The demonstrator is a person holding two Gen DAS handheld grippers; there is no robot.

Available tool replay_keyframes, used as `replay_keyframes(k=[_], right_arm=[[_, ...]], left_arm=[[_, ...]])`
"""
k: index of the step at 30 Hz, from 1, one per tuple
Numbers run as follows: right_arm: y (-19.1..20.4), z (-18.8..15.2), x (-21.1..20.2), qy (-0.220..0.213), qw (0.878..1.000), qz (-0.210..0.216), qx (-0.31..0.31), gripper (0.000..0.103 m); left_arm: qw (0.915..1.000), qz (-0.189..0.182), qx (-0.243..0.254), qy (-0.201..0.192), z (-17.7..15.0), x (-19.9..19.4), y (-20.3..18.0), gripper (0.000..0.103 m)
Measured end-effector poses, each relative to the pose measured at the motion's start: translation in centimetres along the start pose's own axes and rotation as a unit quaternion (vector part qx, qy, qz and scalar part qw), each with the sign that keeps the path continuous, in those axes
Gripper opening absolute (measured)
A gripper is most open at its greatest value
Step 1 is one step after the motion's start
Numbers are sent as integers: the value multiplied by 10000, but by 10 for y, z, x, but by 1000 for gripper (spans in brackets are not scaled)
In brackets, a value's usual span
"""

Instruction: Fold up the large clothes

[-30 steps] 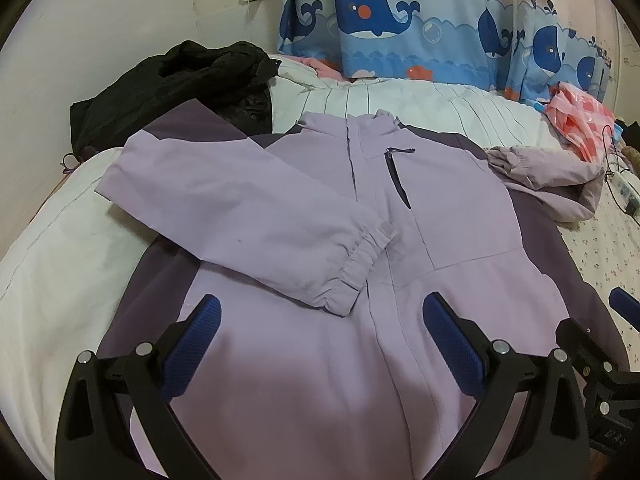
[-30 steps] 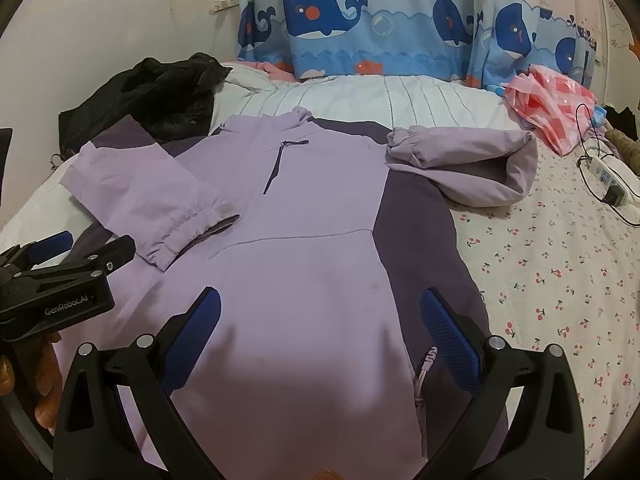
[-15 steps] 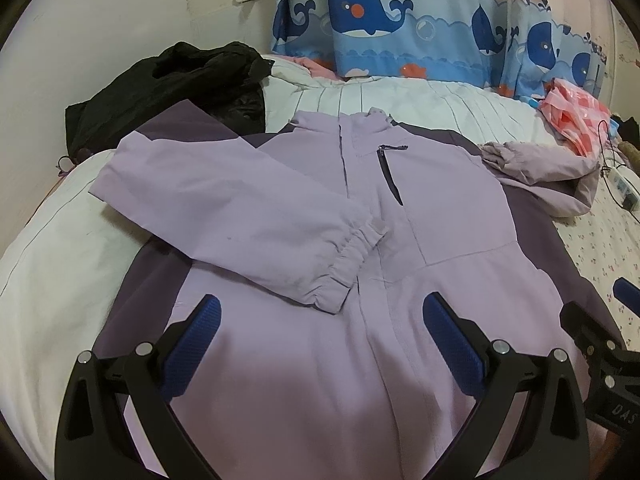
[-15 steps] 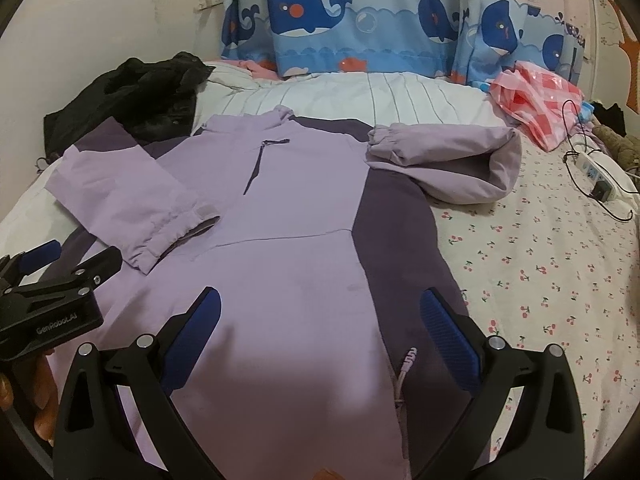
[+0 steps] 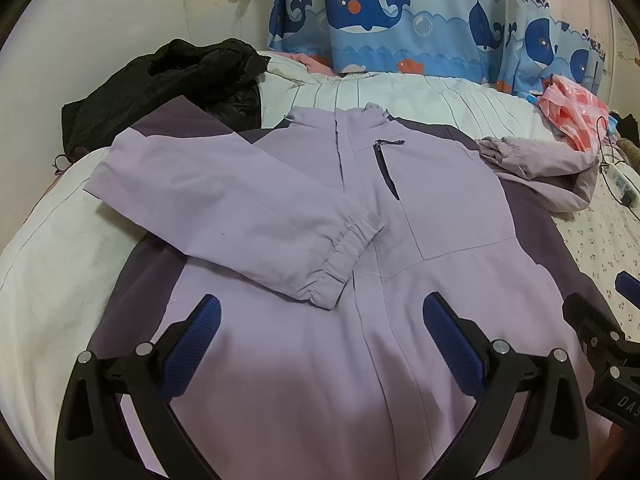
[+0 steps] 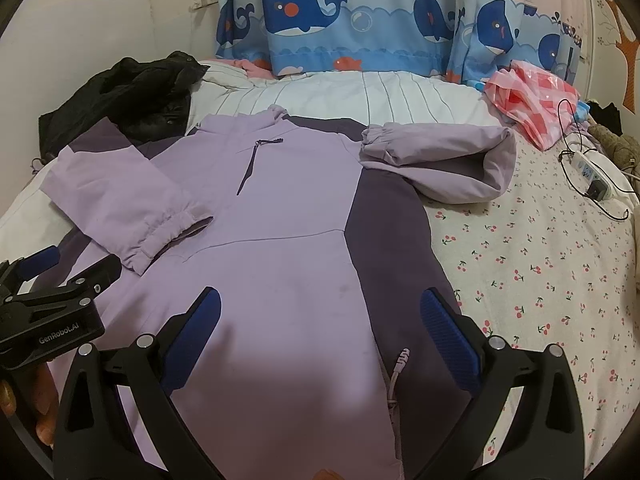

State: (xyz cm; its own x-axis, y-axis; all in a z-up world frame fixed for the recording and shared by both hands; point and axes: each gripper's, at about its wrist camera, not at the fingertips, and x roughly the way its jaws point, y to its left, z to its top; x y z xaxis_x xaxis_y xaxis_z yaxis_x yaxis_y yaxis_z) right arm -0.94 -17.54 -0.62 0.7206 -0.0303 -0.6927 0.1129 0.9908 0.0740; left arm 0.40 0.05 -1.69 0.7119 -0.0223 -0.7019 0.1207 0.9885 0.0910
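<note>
Jacket lies flat beyond both spread, empty tongs.

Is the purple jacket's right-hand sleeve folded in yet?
Not yet. The sleeve lies doubled back beside the jacket, cuff at the shoulder, mostly off the body.

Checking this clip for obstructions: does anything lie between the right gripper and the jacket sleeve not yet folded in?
Nothing visible does. The right gripper hovers open over the lilac jacket; only jacket fabric and bedsheet lie before the unfolded sleeve.
</note>
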Motion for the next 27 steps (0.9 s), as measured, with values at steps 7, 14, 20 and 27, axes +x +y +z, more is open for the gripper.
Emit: replay_keyframes(k=[7,14,20,27], right_arm=[[0,-1,1,17,10000,5,-17,96],[3,-3,3,40,9999,126,-87,96],[6,-4,7,-28,9991,274,-325,96],[-1,59,31,-199,9860,-721,-1488,96]], left_arm=[[10000,-1,5,6,0,0,0,97],[10000,-37,27,40,-2,1,-2,97],[9999,-101,91,83,-1,0,-4,97],[9998,-179,42,121,1,1,0,97]])
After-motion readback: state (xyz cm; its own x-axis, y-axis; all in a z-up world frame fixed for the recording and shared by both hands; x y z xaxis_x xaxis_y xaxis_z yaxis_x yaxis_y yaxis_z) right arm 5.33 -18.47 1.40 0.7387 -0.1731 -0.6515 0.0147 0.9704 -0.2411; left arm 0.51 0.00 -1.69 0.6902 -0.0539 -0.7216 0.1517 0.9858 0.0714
